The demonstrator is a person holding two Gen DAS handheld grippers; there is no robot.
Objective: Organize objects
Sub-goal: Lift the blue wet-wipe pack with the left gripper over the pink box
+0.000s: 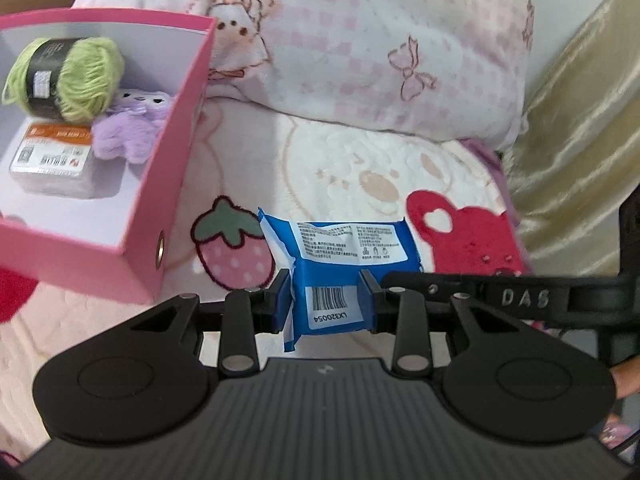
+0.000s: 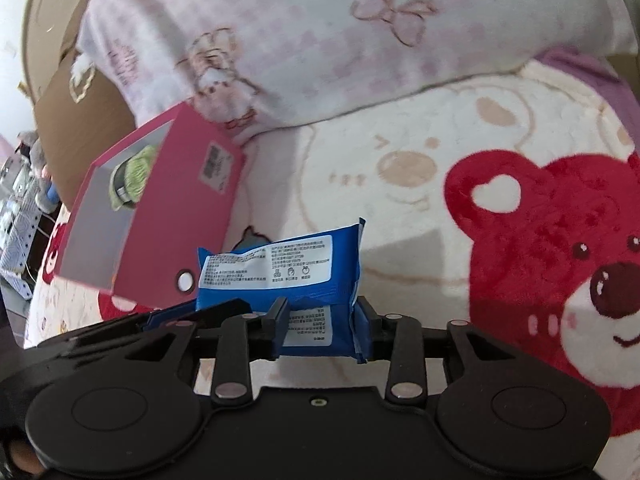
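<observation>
The left gripper (image 1: 325, 299) is clamped on a blue packet (image 1: 340, 256), its two black fingers (image 1: 280, 298) pressing the packet's near end from either side. The right gripper (image 2: 323, 325) grips the same blue packet (image 2: 280, 268) at its other end, pads against both faces. No earlier view is at hand, so only the grip itself can be told.

The packet is a soft, glossy blue pouch with crimped, serrated end seams. A white label with small printed text covers its upper face, and a white barcode sticker sits near the end between the left fingers. It is slightly crumpled where the pads squeeze it.

Both grippers point downward and forward over the bed, side by side; part of the right gripper's black frame shows at the right edge of the left wrist view.

The packet is held between the two tools, above a plush blanket (image 1: 360, 168) printed with a strawberry (image 1: 232, 248) and a red bear (image 2: 560, 264). Just to its left stands an open pink box (image 1: 176, 128) holding a ball of green yarn (image 1: 68, 76), a purple plush toy (image 1: 128, 128) and a clear plastic case (image 1: 52, 160). A pink-checked pillow (image 1: 360, 32) lies behind.
</observation>
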